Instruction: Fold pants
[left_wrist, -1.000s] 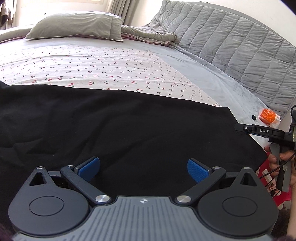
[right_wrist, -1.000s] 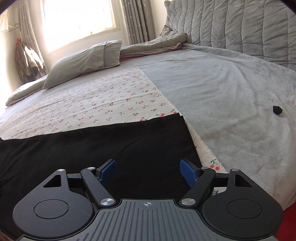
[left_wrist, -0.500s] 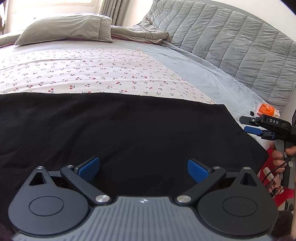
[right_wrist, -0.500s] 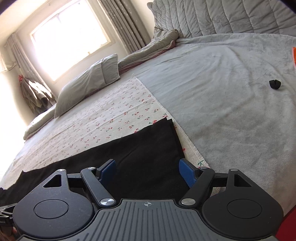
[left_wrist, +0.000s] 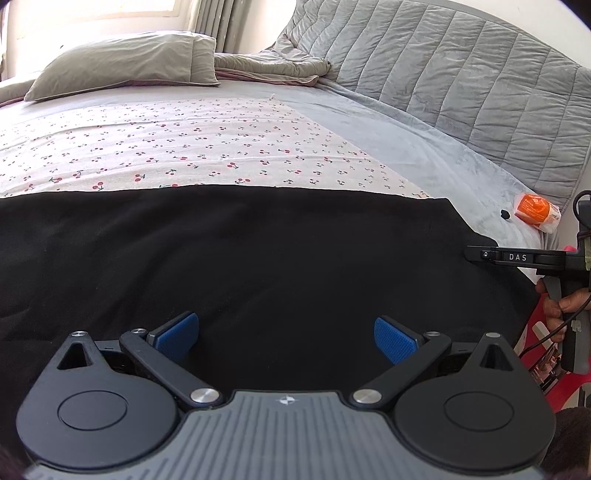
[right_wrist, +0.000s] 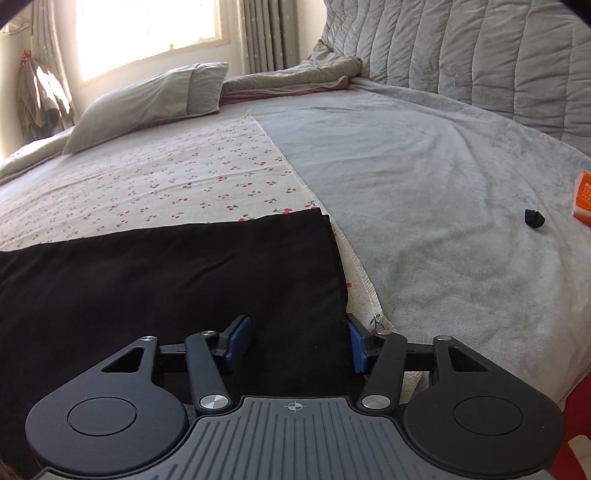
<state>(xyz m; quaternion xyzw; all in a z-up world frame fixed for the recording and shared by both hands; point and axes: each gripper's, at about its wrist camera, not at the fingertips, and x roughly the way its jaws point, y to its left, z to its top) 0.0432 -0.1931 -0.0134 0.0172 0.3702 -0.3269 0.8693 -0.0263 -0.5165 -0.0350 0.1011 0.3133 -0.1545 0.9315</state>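
Black pants (left_wrist: 258, 258) lie flat on the bed (right_wrist: 424, 184), spread from left to right across the near part of it. They rest on a sheet with little red cherries (left_wrist: 184, 147), and a soft grey blanket (right_wrist: 443, 166) covers the right side of the bed. A grey pillow (left_wrist: 122, 62) sits far away by the window.

We hold our left gripper (left_wrist: 286, 334) over the near middle of the pants. Its jaws are spread wide and nothing is between them. The blue pads (left_wrist: 393, 339) hang just above the cloth, and we cannot tell if they touch it.

Our right gripper (right_wrist: 295, 341) is at the right end of the pants, at the near corner. Its jaws have just been closing, and the black cloth sits between them. There is a gap between the pads, and we cannot tell if they press on the cloth yet. In the left view we see this gripper from the side, with a hand (left_wrist: 565, 306) on its handle.

We think the folding is only starting. The pants look smooth and long, and this stretch has no fold across it. How many layers lie here we cannot tell. The end must be pinched, lifted and laid over the other end.

A small orange packet (left_wrist: 535, 208) and a tiny black bit (right_wrist: 534, 218) lie on the blanket, well away from the pants.
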